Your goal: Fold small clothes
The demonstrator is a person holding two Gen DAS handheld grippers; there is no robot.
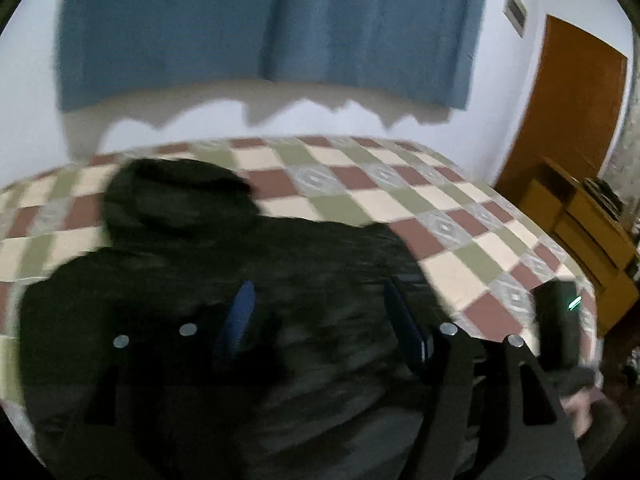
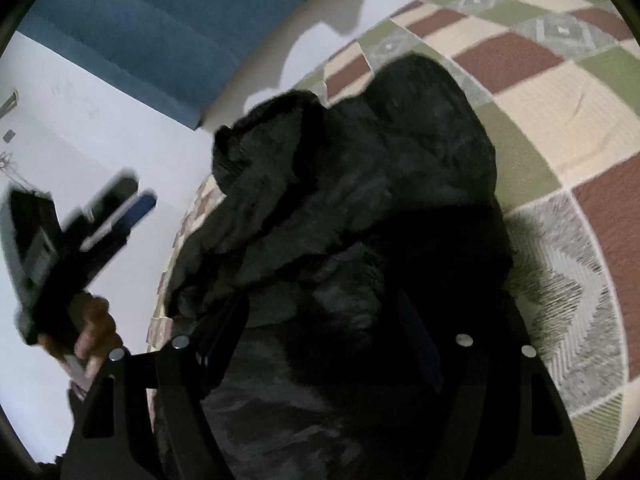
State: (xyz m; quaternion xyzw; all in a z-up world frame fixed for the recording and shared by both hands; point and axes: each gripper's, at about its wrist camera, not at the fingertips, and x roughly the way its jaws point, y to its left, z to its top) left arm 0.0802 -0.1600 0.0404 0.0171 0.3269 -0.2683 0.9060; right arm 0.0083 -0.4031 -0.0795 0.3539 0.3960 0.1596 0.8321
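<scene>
A dark, fleecy hooded garment [image 1: 224,256] lies on the checkered bedspread [image 1: 360,200], hood at the far end. My left gripper [image 1: 320,312] hovers over the garment's near part with its blue-padded fingers [image 1: 240,312] wide apart and nothing between them. In the right wrist view the garment [image 2: 360,200] fills the middle. My right gripper [image 2: 324,332] sits low over it, fingers apart with fabric lying between them. The left gripper [image 2: 120,208] also shows at the left of that view, raised in a hand.
The bedspread [image 2: 560,120] stretches right and far of the garment. A blue curtain [image 1: 260,20] hangs on the white wall behind. A brown door [image 1: 568,112] and a wooden cabinet [image 1: 580,224] stand at the right. The right gripper's body [image 1: 556,320] shows at the bed's right edge.
</scene>
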